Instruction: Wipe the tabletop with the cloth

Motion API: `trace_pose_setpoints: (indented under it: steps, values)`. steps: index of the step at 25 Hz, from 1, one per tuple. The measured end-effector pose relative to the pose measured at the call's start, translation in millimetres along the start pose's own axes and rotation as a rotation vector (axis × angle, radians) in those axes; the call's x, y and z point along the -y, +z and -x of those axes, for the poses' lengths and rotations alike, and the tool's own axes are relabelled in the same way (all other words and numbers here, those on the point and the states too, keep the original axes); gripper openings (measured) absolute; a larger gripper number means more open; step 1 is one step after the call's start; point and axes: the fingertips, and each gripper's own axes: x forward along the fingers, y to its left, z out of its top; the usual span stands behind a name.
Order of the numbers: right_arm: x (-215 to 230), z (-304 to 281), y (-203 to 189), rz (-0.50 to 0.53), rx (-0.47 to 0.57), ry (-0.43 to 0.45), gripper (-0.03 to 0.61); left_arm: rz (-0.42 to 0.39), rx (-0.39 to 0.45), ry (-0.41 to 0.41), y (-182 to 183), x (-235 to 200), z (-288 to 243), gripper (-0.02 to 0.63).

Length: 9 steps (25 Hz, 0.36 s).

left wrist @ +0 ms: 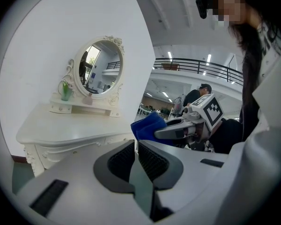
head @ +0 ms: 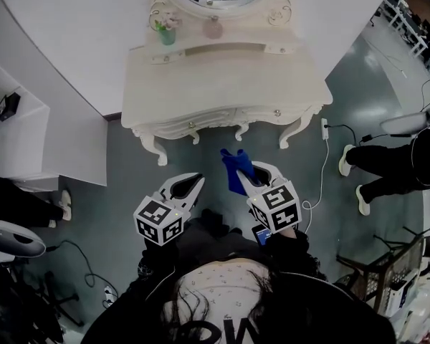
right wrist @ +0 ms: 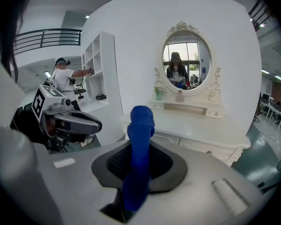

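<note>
Blue cloth (head: 235, 168) bunched, clamped in right gripper (head: 251, 172), in air in front of white dressing table (head: 222, 84), not touching top. Left gripper (head: 193, 184) jaws pressed together, empty. My worry: wadded cloth wipes only a narrow strip; overreach tips small green vase (head: 168, 34).

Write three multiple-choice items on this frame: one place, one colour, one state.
1. Where is the cloth?
A. in the left gripper
B. in the right gripper
C. on the tabletop

2. What colour is the cloth?
A. white
B. green
C. blue

3. How do the left gripper's jaws stand?
A. together, empty
B. wide apart
C. clamped on the cloth

Key:
1. B: the right gripper view shows the cloth pinched between its jaws, short of the tabletop.
2. C: it is blue in all views.
3. A: the left gripper view shows its pads together with nothing between them.
</note>
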Motion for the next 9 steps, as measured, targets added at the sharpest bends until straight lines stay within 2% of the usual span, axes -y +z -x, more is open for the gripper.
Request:
trace_pose_setpoints:
  steps: [9]
  values:
    - [19.0,13.9,-6.7,-0.016,0.006,-0.018,0.075,-0.013,-0.007,-0.006,-3.3,12.9,-12.3,0.003]
